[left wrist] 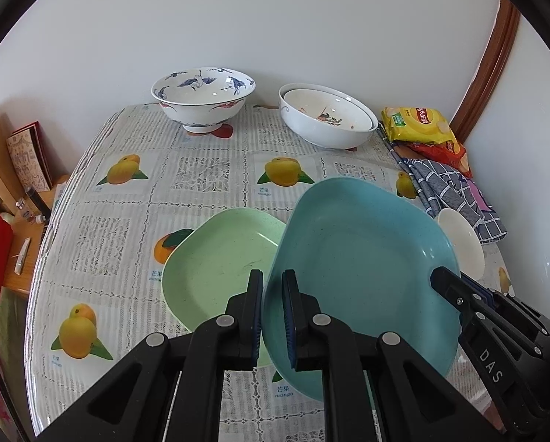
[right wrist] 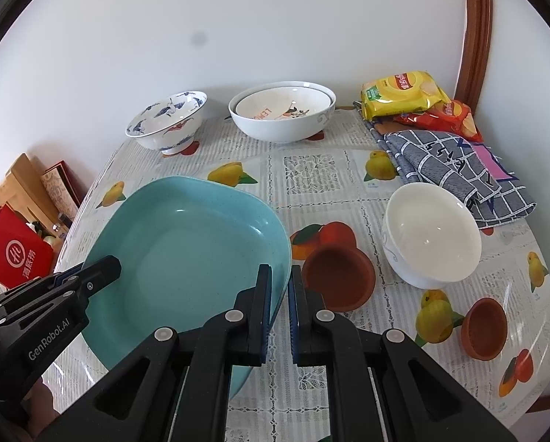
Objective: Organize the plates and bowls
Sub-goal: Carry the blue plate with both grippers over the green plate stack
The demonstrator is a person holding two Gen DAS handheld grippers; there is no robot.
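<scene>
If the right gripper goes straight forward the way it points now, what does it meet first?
The right gripper is shut on the blue plate rim. Straight ahead, the brown cup lying just right of its line seems nearest; farther on, only tablecloth up to the nested white bowls. Depth is uncertain.

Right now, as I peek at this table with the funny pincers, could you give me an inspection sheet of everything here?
Surface: table under a fruit-print cloth.
Job's things: blue plate held tilted over the green plate; crane-pattern bowl and nested white bowls at the back; small white bowl on the right; two brown cups.
Clutter: snack bags, checked cloth.
Grippers: left gripper and right gripper each clamp an edge of the blue plate.
Cables: nothing seen.
Surroundings: white wall, wooden door frame, side shelf with red packet.
</scene>
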